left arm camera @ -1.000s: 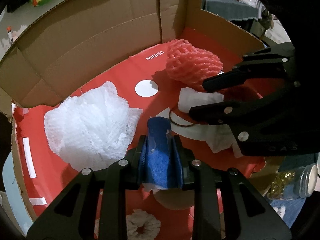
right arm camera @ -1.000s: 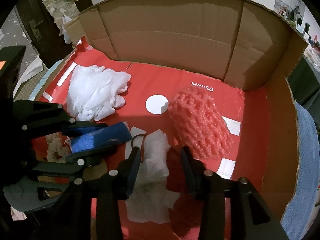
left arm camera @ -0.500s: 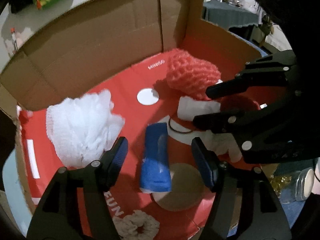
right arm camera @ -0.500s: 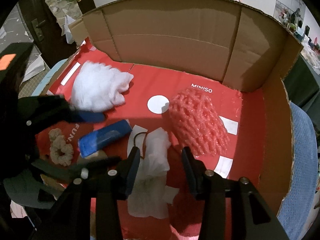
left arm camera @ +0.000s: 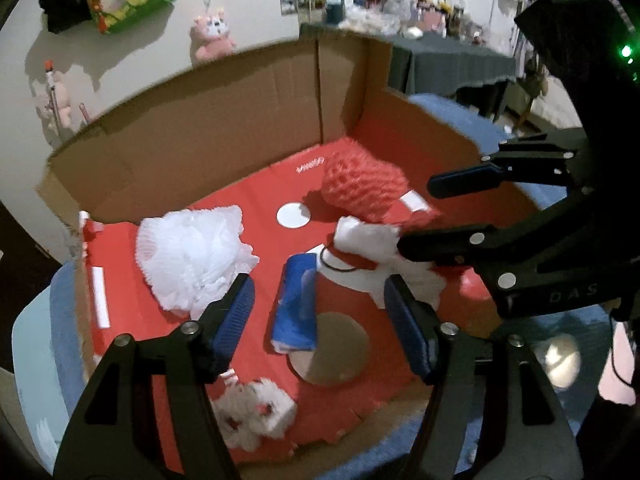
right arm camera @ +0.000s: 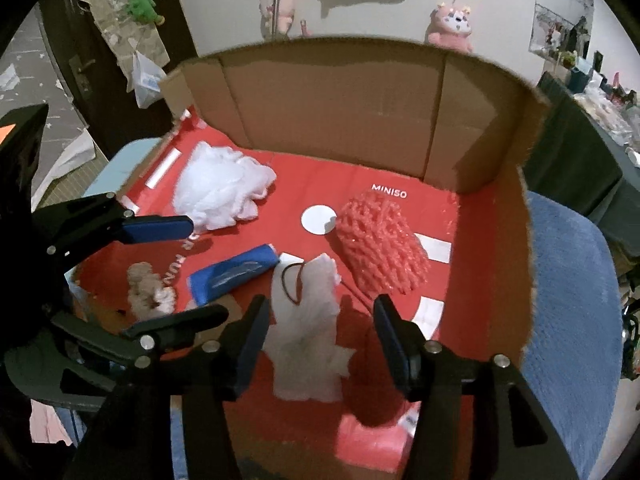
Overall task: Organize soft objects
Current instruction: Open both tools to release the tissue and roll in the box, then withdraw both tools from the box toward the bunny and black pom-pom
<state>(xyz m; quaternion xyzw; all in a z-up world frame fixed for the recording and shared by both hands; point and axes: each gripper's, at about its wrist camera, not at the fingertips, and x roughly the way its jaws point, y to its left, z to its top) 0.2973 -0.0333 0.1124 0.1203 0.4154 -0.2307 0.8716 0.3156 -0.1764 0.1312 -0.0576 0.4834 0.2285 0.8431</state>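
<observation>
A blue folded cloth (left arm camera: 297, 305) (right arm camera: 235, 273) lies on the red floor of the open cardboard box (left arm camera: 224, 120) (right arm camera: 352, 108). My left gripper (left arm camera: 320, 316) is open and empty above it. A white mesh puff (left arm camera: 192, 256) (right arm camera: 220, 192), a red foam net (left arm camera: 362, 186) (right arm camera: 378, 248), a white tissue (right arm camera: 306, 328) (left arm camera: 368, 236) with a thin hair band (right arm camera: 290, 282) and a cream scrunchie (left arm camera: 252, 412) (right arm camera: 146, 290) also lie inside. My right gripper (right arm camera: 318, 340) is open over the tissue, empty.
The box sits on a blue fuzzy surface (right arm camera: 568, 288). A dark-clothed table (left arm camera: 452, 64) with clutter stands behind. Plush toys (right arm camera: 450, 26) hang on the wall. A brown round patch (left arm camera: 332, 348) shows on the box floor.
My left gripper opened and let the blue cloth drop onto the box floor, then drew back and up. My right gripper also rose a little, still open.
</observation>
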